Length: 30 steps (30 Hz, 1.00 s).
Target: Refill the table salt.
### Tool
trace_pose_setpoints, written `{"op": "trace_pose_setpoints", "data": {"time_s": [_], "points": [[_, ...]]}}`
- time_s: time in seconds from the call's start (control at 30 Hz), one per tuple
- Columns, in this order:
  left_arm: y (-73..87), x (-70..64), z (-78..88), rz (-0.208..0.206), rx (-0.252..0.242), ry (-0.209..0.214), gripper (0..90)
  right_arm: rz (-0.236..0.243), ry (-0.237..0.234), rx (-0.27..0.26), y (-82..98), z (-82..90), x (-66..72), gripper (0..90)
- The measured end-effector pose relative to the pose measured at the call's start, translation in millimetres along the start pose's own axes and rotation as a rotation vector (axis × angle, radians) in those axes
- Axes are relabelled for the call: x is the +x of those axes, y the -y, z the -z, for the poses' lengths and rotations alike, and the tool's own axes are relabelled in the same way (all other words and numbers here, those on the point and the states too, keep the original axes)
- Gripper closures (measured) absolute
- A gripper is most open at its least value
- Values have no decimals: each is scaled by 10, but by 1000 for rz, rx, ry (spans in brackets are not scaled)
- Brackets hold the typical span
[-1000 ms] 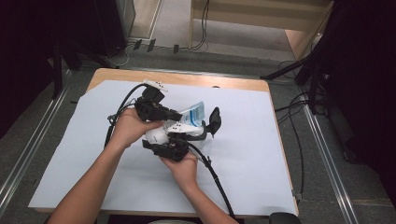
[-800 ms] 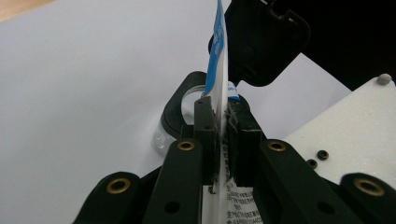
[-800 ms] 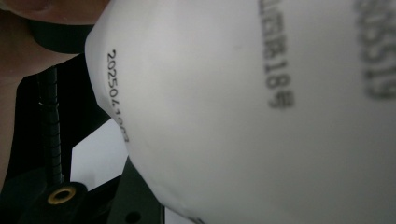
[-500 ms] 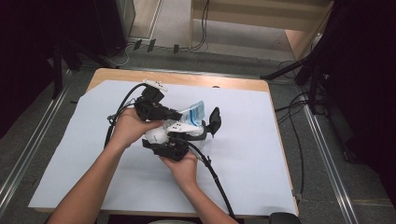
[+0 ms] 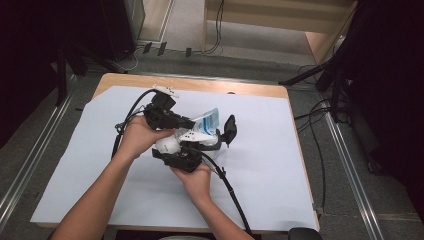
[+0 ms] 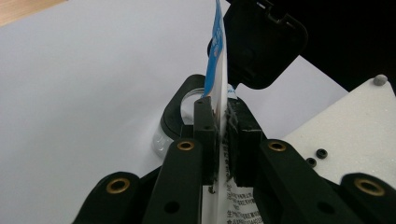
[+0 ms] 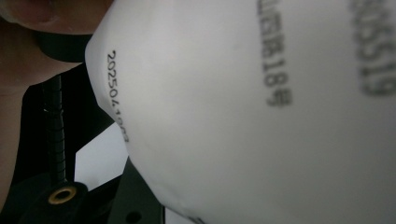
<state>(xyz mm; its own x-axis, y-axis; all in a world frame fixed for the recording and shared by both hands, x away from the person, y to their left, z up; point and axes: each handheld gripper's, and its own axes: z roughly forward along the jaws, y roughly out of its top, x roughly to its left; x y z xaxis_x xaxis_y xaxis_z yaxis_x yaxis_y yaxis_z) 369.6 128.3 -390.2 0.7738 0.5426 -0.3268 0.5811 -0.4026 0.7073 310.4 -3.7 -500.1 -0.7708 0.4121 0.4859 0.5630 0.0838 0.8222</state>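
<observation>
White table (image 5: 280, 165), both tools (image 5: 187, 121) apparently gripping pouch (image 5: 207, 121)

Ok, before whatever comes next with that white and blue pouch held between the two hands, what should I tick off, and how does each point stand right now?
1. Left tool clamped on the pouch: ok, its jaws pinch the flat edge of the pouch in the left gripper view.
2. Right tool gripping the pouch's other end: cannot tell, white printed plastic sits right against its camera and hides the jaws.
3. Pouch lifted off the white sheet: ok, it hangs between the tools in the high view.
4. Pouch sealed or opened: cannot tell.
5. Cables free of the pouch: ok, they trail back toward the person.
</observation>
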Motion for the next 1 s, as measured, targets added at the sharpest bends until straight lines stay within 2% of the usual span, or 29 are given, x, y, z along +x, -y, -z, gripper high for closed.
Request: {"op": "trace_pose_setpoints", "data": {"time_s": [0.47, 0.73, 1.0], "points": [[-3, -12, 1, 0, -12, -3, 843, 3, 2, -7, -11, 7, -1, 637], [-5, -7, 4, 1, -9, -8, 835, -25, -17, -17, -14, 3, -14, 641], [-5, -2, 7, 2, -15, 1, 829, -27, -13, -19, -23, 20, -20, 642]]}}
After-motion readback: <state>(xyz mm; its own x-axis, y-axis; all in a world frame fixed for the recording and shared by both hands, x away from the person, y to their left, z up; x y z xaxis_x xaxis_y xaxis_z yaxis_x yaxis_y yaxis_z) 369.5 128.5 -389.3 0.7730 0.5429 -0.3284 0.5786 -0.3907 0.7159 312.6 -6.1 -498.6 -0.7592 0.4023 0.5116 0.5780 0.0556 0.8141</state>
